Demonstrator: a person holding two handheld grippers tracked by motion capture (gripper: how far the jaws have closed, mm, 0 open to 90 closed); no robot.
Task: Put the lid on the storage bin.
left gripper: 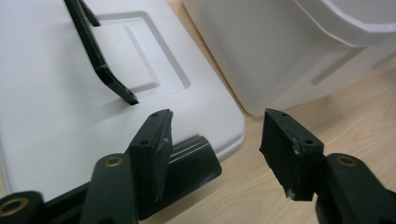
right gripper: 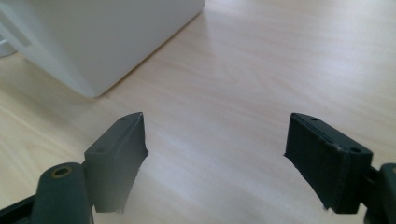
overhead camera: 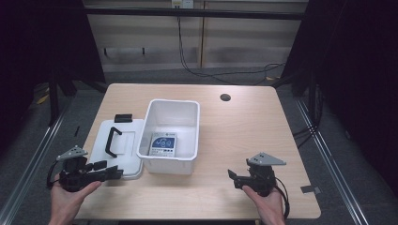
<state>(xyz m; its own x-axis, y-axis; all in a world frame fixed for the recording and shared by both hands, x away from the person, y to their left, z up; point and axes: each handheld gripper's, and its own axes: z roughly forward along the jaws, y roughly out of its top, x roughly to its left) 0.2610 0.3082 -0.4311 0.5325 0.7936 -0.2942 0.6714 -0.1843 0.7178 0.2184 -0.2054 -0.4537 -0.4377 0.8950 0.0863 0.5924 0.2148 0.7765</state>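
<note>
Now the white lid (overhead camera: 117, 147) lies flat on the table (overhead camera: 234, 140), long side pointing away, beside the white box (overhead camera: 171, 133) holding a blue-and-white card (overhead camera: 162, 144). Left hand-held gripper (overhead camera: 109, 169) and right hand-held gripper (overhead camera: 234, 178) are released, holding nothing.

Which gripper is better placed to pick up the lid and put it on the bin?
Left, probably. The left gripper sits open at the near corner of the lid, beside the white bin. The right gripper is open over bare table, across the bin.
</note>
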